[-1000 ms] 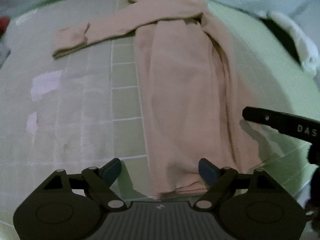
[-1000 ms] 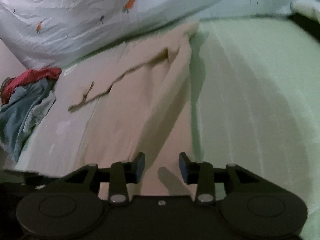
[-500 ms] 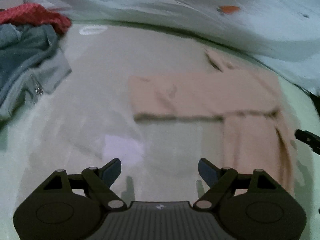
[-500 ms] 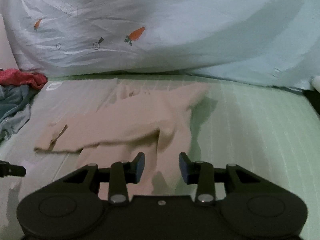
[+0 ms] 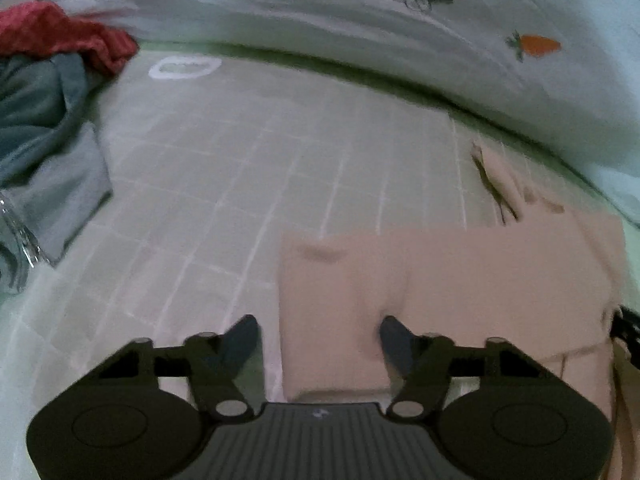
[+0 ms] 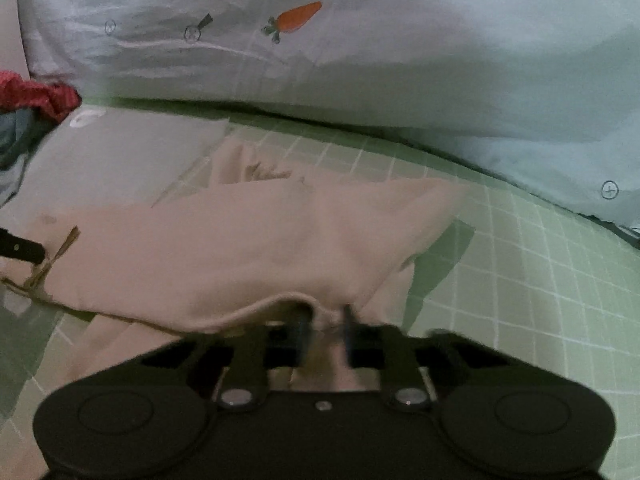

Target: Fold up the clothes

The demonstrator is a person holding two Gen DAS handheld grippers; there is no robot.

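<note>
A beige long-sleeved top [image 5: 460, 276] lies on the green checked bed sheet [image 6: 520, 280]. In the left wrist view my left gripper [image 5: 320, 340] is open, its fingers either side of the end of the sleeve lying across the bed. In the right wrist view my right gripper [image 6: 324, 330] is shut on a fold of the beige top [image 6: 256, 248] near the shoulder, and the cloth bunches up between the fingers. The left gripper's fingertip [image 6: 20, 248] shows at the left edge by the cuff.
A white quilt with carrot prints [image 6: 360, 60] is piled along the far side of the bed. A heap of red and grey-blue clothes [image 5: 44, 92] lies at the far left. The green sheet stretches to the right [image 6: 560, 340].
My left gripper moved from the hem to the sleeve end and closed in on it. My right gripper moved forward and shut on the top near the shoulder.
</note>
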